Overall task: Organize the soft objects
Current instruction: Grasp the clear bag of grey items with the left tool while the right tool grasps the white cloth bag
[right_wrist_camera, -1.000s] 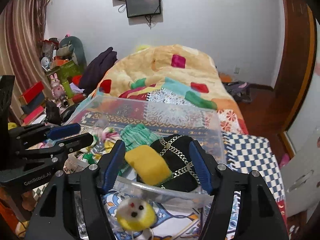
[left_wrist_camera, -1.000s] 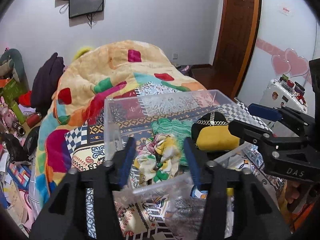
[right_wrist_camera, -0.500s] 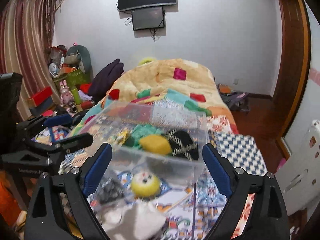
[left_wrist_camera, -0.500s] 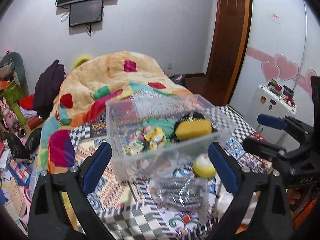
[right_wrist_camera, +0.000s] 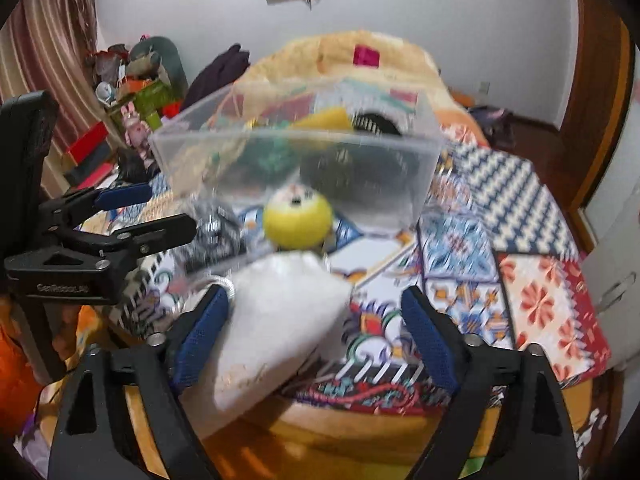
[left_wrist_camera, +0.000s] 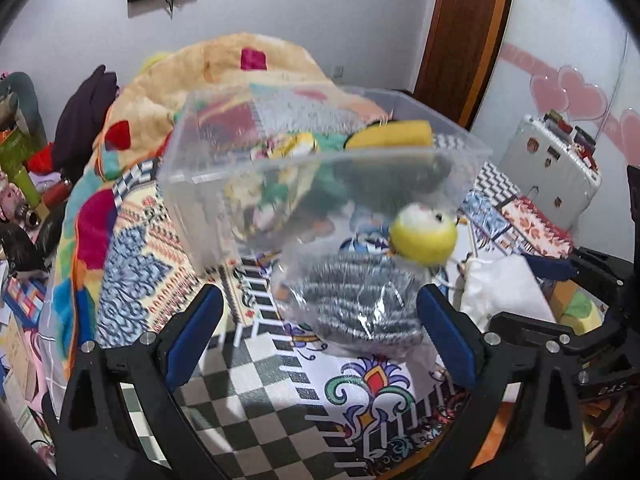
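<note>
Bin (left_wrist_camera: 208, 184) holds soft items; both tools gape.

On the bed cover (left_wrist_camera: 372, 384), the bin (left_wrist_camera: 320, 168) sits farthest back with soft items inside; the plush ball (left_wrist_camera: 424, 236) lies just before it, bagged cloth (left_wrist_camera: 360, 300) left, pouch (right_wrist_camera: 280, 312) nearest

A yellow plush ball (left_wrist_camera: 424, 236) with a white face, a grey-striped knit in a clear bag (left_wrist_camera: 360, 304), and a white pouch (right_wrist_camera: 280, 312) were seen on patchwork-patterned bedding (right_wrist_camera: 500, 240).
</note>
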{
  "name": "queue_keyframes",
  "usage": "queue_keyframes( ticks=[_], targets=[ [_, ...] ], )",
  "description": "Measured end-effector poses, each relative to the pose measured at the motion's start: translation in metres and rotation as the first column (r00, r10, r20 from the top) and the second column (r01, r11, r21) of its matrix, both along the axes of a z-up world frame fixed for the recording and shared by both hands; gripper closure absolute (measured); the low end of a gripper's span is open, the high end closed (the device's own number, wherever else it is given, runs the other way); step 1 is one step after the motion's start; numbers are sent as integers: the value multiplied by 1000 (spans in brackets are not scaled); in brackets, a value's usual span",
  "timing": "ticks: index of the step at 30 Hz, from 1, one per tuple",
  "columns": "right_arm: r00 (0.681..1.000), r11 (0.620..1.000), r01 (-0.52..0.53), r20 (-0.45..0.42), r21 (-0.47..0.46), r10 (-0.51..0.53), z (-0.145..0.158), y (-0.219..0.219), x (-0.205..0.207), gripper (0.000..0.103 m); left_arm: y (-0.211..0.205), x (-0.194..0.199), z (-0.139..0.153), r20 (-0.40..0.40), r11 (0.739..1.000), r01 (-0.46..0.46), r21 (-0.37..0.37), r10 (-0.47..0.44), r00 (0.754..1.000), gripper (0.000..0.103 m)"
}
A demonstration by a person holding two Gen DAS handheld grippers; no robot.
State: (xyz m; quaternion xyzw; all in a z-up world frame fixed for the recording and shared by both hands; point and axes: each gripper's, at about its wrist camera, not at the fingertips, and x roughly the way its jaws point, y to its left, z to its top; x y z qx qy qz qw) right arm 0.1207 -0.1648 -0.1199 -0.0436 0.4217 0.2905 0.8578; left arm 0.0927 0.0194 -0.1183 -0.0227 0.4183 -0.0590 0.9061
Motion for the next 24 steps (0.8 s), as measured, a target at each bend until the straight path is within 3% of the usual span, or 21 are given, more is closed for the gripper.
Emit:
queue_keyframes(
  ticks=[5, 7, 9, 15, 24],
  targets=[
    [996, 998, -35, -75, 55, 39, -11, -2, 0, 54, -1, 4, -8, -2, 999, 1, -35, -1, 1000, 8],
    [995, 996, -48, -86, 79, 55, -11, -2, -2, 72, -3, 4, -9, 1, 999, 16, -48, -16, 1000, 24],
    [997, 996, -44, -60, 76, 48, -8, -2, -6, 76, -6, 2, -9, 4, 996, 42, -77, -42, 999, 33],
    [1000, 998, 11, 16, 68, -13, 5, -13, -9, 80, -12, -6, -3, 30, 995, 69, -74, -67, 997, 58],
    [989, 991, 60, 125, 117, -74, 43, -22, -2, 80, 0, -22, 30, 123, 993, 40, -113, -26, 992, 61]
  ],
)
